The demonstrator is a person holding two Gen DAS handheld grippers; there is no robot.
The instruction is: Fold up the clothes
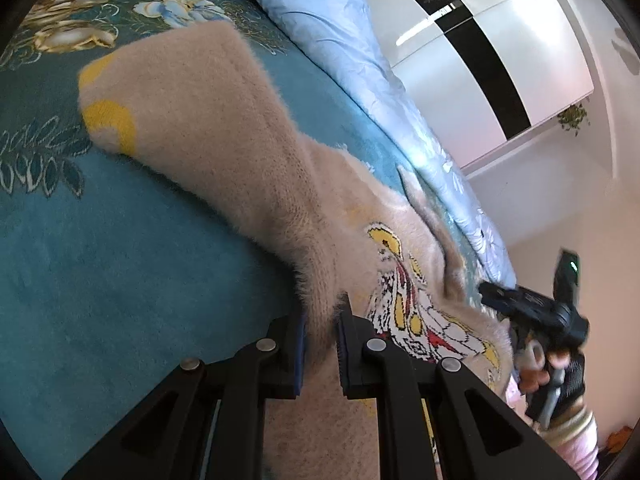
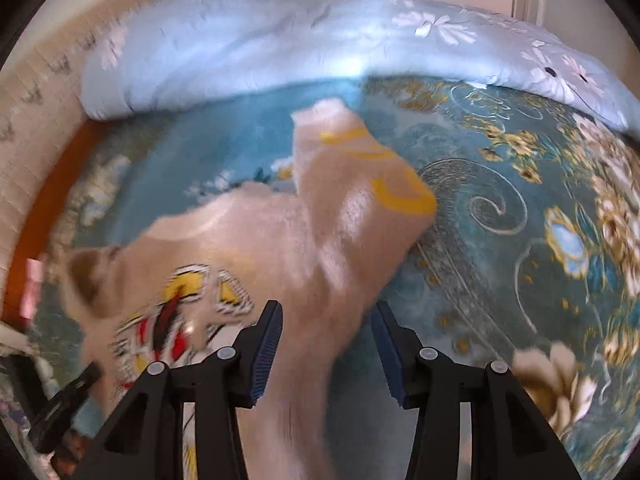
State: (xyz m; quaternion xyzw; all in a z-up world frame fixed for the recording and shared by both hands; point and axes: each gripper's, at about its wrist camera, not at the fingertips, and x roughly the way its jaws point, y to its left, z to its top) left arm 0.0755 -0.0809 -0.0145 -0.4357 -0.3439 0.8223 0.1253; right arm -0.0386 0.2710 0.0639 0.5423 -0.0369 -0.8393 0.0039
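Note:
A fuzzy beige sweater [image 1: 224, 128] with yellow sleeve stripes and a cartoon print [image 1: 404, 304] lies on the teal floral bedspread [image 1: 100, 240]. My left gripper [image 1: 321, 344] is shut on a fold of the sweater near the sleeve's base. In the right wrist view the sweater [image 2: 288, 232] is blurred, one sleeve [image 2: 360, 168] stretching away. My right gripper [image 2: 326, 344] is open, its fingers either side of the sweater's fabric without pinching it. That right gripper [image 1: 532, 312] also shows at the sweater's far edge in the left wrist view, held by a hand.
A light blue flowered duvet [image 2: 320, 40] is bunched along the far side of the bed. A white and black wardrobe [image 1: 480, 60] stands beyond it. An orange-brown bed edge [image 2: 36, 216] runs along the left. The left gripper [image 2: 68, 400] shows dimly at lower left.

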